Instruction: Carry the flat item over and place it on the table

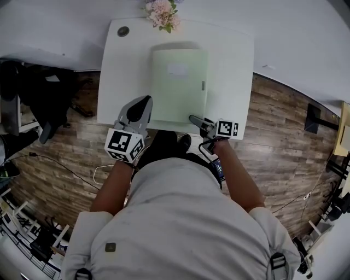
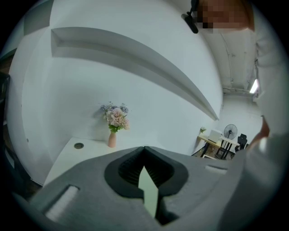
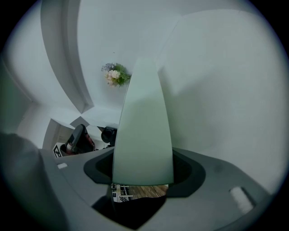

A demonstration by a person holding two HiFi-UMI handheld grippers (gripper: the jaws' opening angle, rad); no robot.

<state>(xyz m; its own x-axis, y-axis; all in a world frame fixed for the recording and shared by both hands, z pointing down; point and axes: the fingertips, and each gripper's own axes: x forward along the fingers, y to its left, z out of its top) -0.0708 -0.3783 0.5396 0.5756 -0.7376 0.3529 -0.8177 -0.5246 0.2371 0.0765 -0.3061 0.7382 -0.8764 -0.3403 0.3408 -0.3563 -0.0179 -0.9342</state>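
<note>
A pale green flat item (image 1: 179,85) with a small clasp on its right edge hangs over the white table (image 1: 123,71), its near edge toward me. My left gripper (image 1: 144,109) is at the item's near left corner, shut on a thin green edge (image 2: 148,191). My right gripper (image 1: 197,121) is at the near right corner. In the right gripper view the green item (image 3: 143,135) fills the gap between the widely spread jaws, and its sides meet both pads. Whether it touches the tabletop I cannot tell.
A small vase of pink flowers (image 1: 162,13) stands at the table's far edge, and a round cable hole (image 1: 123,31) is at the far left corner. Wooden floor (image 1: 273,136) runs either side of the table. A second desk with a fan (image 2: 228,135) stands farther right.
</note>
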